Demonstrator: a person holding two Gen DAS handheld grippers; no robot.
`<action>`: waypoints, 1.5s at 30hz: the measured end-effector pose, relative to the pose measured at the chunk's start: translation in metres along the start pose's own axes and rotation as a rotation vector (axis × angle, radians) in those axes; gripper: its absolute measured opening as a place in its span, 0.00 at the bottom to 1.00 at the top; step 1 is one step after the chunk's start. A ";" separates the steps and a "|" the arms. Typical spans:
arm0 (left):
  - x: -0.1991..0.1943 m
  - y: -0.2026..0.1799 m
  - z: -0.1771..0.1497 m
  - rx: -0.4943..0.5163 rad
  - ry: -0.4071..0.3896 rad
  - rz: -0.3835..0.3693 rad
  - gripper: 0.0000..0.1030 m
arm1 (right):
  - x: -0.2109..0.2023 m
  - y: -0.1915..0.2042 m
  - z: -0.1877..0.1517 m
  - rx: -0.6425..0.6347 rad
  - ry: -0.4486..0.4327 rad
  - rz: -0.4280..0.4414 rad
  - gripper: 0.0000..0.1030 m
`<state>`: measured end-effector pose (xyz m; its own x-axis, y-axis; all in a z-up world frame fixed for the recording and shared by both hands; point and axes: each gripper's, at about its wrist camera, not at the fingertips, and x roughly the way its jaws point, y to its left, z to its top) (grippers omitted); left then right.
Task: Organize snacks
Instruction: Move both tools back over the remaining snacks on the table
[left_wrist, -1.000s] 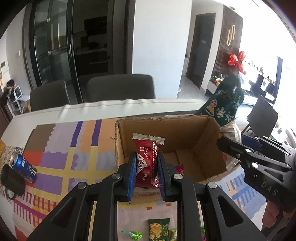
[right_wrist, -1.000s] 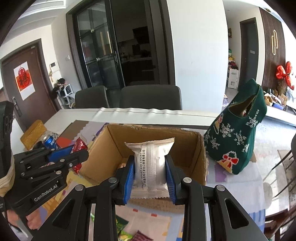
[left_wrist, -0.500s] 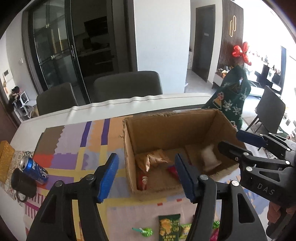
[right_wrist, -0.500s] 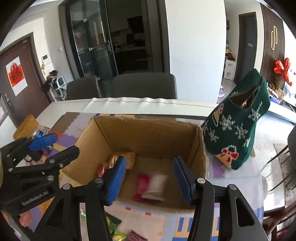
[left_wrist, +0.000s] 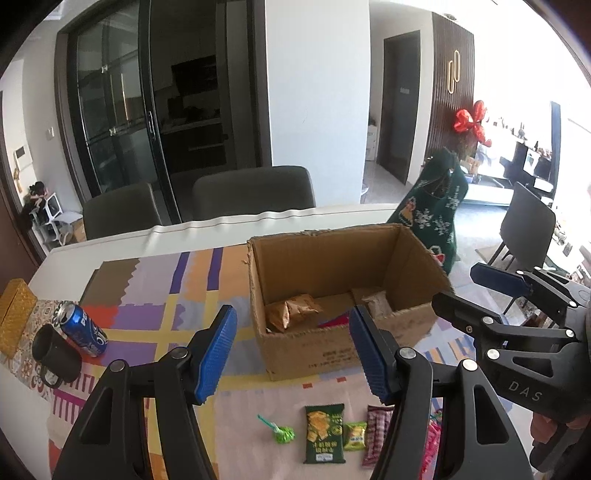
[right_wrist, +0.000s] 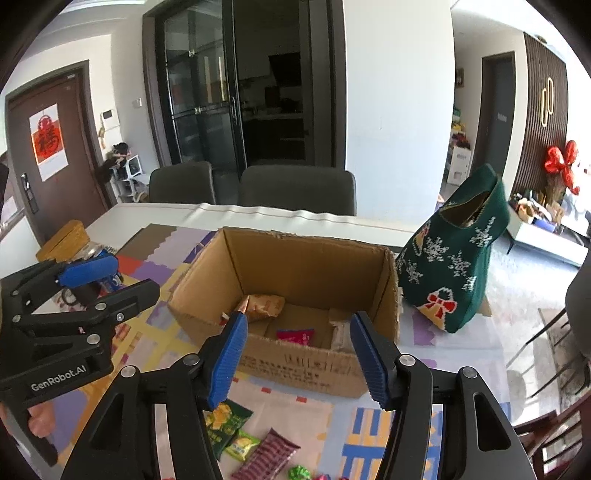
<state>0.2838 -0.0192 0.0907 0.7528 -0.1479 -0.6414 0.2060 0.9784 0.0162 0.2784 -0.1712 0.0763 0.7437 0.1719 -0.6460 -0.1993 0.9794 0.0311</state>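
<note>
box (left_wrist: 332, 291): open cardboard carton, mid bench, on the patchwork mat; seen from both wrist cams
in box: tan/orange pack (left_wrist: 291, 312) at left side, red pack (right_wrist: 295, 336) flat on the floor in the middle, whitish pack (left_wrist: 376, 304) at right side
loose snacks: on bench just in front of box – dark green pack (left_wrist: 324, 432), small yellow-green pack (left_wrist: 355, 435) touching it, maroon striped pack (left_wrist: 376, 432) beside that, green lollipop (left_wrist: 282, 434) a bit to the left
L gripper (left_wrist: 293, 350): blue-padded fingers spread, nothing betw. them, over bench in front of box
R gripper (right_wrist: 295, 360): fingers spread & jaws opening, nothing betw. them; box rim and red pack show thru the gap
each other: R gripper at right edge of L cam, L gripper at left edge of R cam, both clear of box
stocking (right_wrist: 454, 254): green knit w/ snowflakes & red bow, upright just right of box
can (left_wrist: 81, 328): blue, lying on its side at bench's left, touching a dark mug (left_wrist: 55, 356)
gold box (left_wrist: 14, 314): far left edge of bench
chairs (left_wrist: 255, 192): two grey, behind bench
</note>
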 end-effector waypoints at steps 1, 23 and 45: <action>-0.003 -0.001 -0.002 0.001 -0.003 -0.003 0.61 | -0.004 0.001 -0.003 -0.004 -0.006 -0.001 0.57; -0.023 -0.065 -0.071 0.093 0.048 -0.116 0.62 | -0.051 -0.028 -0.080 0.032 0.037 -0.013 0.57; 0.040 -0.107 -0.137 0.217 0.244 -0.266 0.61 | -0.014 -0.056 -0.161 0.093 0.262 -0.034 0.57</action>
<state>0.2065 -0.1103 -0.0421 0.4911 -0.3275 -0.8072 0.5199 0.8537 -0.0301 0.1765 -0.2451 -0.0398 0.5559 0.1179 -0.8229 -0.1090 0.9917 0.0684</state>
